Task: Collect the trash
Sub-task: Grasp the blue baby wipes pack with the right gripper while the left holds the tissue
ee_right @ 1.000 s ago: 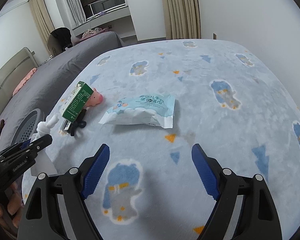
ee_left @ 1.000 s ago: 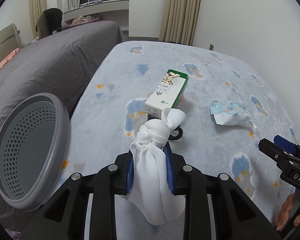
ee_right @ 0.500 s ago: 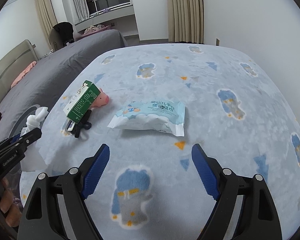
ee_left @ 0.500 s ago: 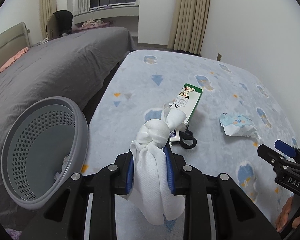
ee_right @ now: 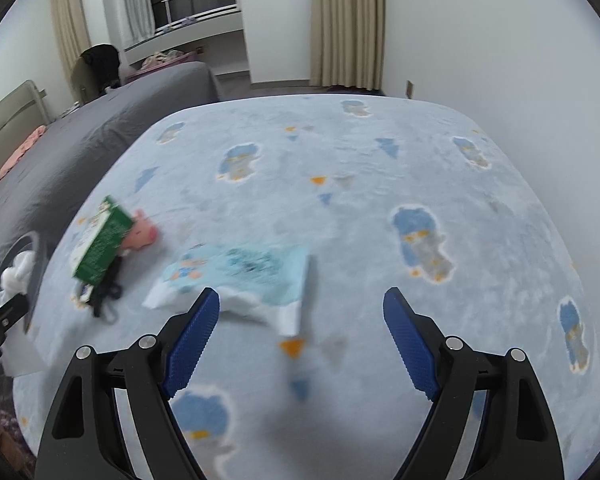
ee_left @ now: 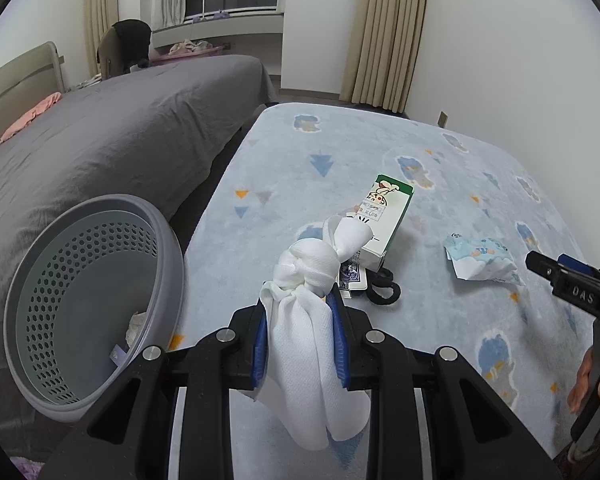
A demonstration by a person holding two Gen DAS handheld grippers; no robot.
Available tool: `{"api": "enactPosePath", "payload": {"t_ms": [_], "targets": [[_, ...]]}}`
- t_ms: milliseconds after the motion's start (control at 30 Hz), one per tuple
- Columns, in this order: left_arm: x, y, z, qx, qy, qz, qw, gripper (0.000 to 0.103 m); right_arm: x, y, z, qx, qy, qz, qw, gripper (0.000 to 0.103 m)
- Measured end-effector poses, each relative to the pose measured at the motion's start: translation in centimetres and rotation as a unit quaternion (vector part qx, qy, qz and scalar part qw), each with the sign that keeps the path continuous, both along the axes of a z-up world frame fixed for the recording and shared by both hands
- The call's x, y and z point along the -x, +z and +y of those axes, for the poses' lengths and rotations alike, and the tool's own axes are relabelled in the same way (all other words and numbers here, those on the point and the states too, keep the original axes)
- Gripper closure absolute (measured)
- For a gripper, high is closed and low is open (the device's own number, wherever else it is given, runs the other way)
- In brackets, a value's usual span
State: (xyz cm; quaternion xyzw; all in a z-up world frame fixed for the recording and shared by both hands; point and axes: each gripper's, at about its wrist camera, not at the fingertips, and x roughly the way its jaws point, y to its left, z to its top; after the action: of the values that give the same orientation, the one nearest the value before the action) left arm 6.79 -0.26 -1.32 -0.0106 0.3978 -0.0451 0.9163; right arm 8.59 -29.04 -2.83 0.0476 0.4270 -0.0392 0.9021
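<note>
In the left wrist view, the left gripper [ee_left: 300, 336] sits at lower centre, its blue pads clamped on a knotted white cloth bundle [ee_left: 316, 320] that rises between them and hangs down below; a grey perforated basket [ee_left: 168, 256] tilts at the lower left against a grey-covered bed [ee_left: 120, 136], with scraps of paper lying inside it; on the pale blue patterned mat [ee_left: 340, 152] at centre lies a green and white carton [ee_left: 384, 220], just behind the bundle's knot; a black looped item [ee_left: 384, 292] and a small blue-printed card [ee_left: 352, 280] lie at the carton's near end; a light blue crumpled wrapper [ee_left: 480, 258] lies at centre right, apart from the carton; the right gripper [ee_left: 572, 284] enters from the right edge, with a hand [ee_left: 592, 384] on its handle at the lower right.

In the right wrist view, which is blurred, the right gripper [ee_right: 300, 312] fills the bottom, its blue-padded jaws spread wide with nothing between the pads; the wrapper [ee_right: 240, 276] lies on the mat [ee_right: 360, 160] at centre, just beyond the left finger, whose tip overlaps its near edge in the frame; whether they touch I cannot tell; the carton [ee_right: 102, 240] lies at centre left with a pink pig toy [ee_right: 142, 234] touching its far side and the black item [ee_right: 108, 294] at its near end; at the left edge the cloth bundle [ee_right: 18, 272] shows in front of the basket [ee_right: 32, 240].
</note>
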Motion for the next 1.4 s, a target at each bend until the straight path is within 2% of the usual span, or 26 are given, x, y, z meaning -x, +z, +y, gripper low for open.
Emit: {"api": "enactPosePath", "payload": {"t_ms": [167,367,533,933,1167,1400], "targets": [[-0.3,-0.2,-0.1,-0.005,0.0,0.004,1.0,0.077,-1.6,-1.6,-2.8,0.017,-0.035,0.022,0.999,0.023],[-1.0,-0.7,-0.3,-0.007,0.003,0.009,0.9999,0.077,-2.5,-3.4,-2.8,0.045,-0.036,0.045,0.997,0.023],[-1.1,-0.8,-0.3,-0.006,0.004,0.011,0.9999,0.077,-2.0,-3.4,-1.2,0.053,-0.013,0.042,0.998,0.023],[-0.7,-0.5,0.2,-0.002,0.008,0.006,0.9999,0.077,0.3,-2.6,4.5,0.026,0.056,0.04,0.997,0.023],[-0.5,-0.3,0.3,0.001,0.009,0.003,1.0,0.077,1.8,-1.3,5.6,0.024,0.085,0.029,0.996,0.023],[-0.7,-0.3,0.3,0.004,0.01,0.007,0.9999,0.077,-0.4,0.3,6.2,0.001,0.133,0.022,0.991,0.023]]}}
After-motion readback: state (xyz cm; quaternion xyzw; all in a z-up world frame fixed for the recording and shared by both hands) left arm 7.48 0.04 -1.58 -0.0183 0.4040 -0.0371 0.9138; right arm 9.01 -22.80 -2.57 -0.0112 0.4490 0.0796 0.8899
